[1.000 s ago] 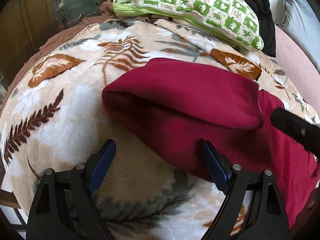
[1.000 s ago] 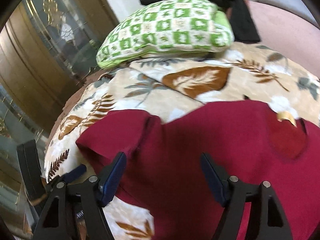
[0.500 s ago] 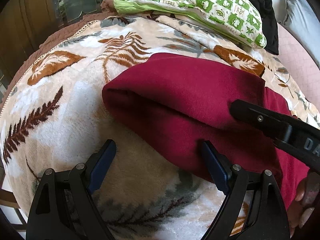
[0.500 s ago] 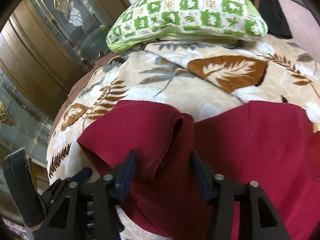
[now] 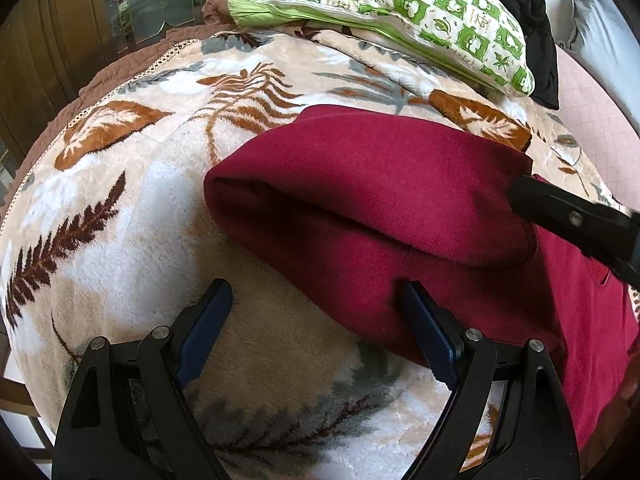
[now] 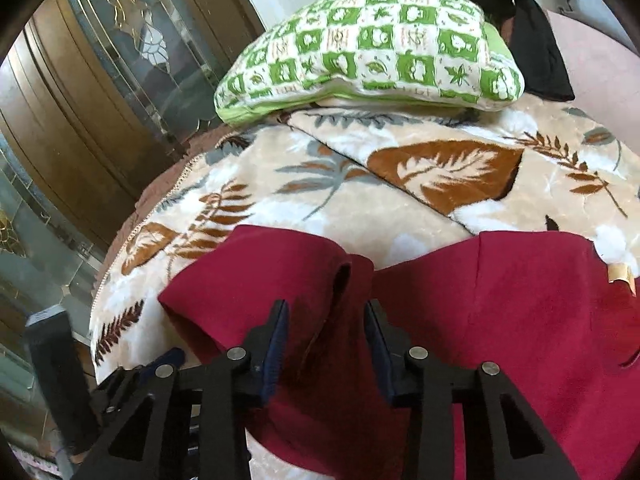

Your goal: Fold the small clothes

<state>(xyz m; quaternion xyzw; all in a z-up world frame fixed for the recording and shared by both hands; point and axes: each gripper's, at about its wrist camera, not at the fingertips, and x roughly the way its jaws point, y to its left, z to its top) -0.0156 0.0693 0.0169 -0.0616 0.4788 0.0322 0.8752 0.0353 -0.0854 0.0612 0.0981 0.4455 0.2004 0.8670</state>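
A dark red shirt [image 5: 384, 184] lies on a leaf-patterned fleece blanket [image 5: 132, 216], its left sleeve folded over the body. My left gripper [image 5: 316, 320] is open just above the blanket, its right finger [image 5: 424, 328] touching the shirt's near edge. In the right wrist view the shirt [image 6: 520, 304] fills the lower half. My right gripper [image 6: 326, 336] is closing around a raised ridge of the sleeve cloth [image 6: 340, 280], jaws narrow with the fabric bunched between them. The right gripper also shows at the right edge of the left wrist view [image 5: 576, 220].
A green-and-white checked pillow [image 5: 392, 8] lies at the far end of the blanket, with a black garment [image 5: 536, 28] behind it. Wooden doors with glass panes [image 6: 100, 92] stand to the left. A pink surface [image 5: 592, 112] lies to the right.
My right gripper has narrowed from wide open to nearly shut around a pinched ridge of the sleeve. The left gripper has stayed open in place.
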